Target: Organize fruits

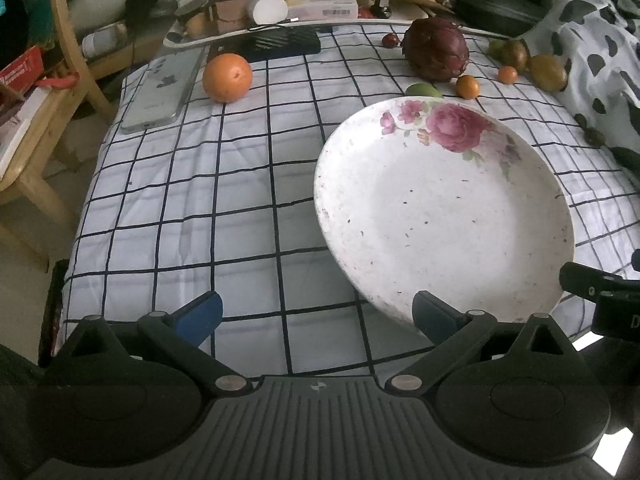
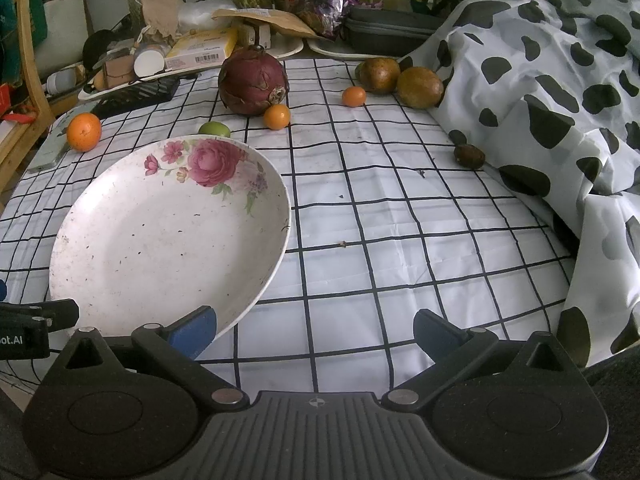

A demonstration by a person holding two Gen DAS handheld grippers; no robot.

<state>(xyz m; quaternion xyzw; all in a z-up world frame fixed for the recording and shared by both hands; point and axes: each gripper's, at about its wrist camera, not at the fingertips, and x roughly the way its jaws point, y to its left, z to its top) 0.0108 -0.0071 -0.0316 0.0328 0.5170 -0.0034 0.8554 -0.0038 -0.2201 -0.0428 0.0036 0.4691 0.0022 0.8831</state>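
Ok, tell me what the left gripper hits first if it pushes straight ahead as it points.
Probably nothing close: the open left gripper faces bare checked cloth, passing left of the plate. Far ahead lie the orange and a black object; depth unclear.

Left gripper: matte black ribbed body; round side housings; triangular cut-outs; silver pivot pins; blue fingertip pads; small white crosshair mark; right gripper built alike, blue pads; partial white lettering on the neighbouring device's side.

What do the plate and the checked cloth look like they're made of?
Plate: probably glazed ceramic, possibly melamine; smooth white surface with printed pink roses and small dark specks. Cloth: thin woven fabric, matte; it shows creases and soft folds.
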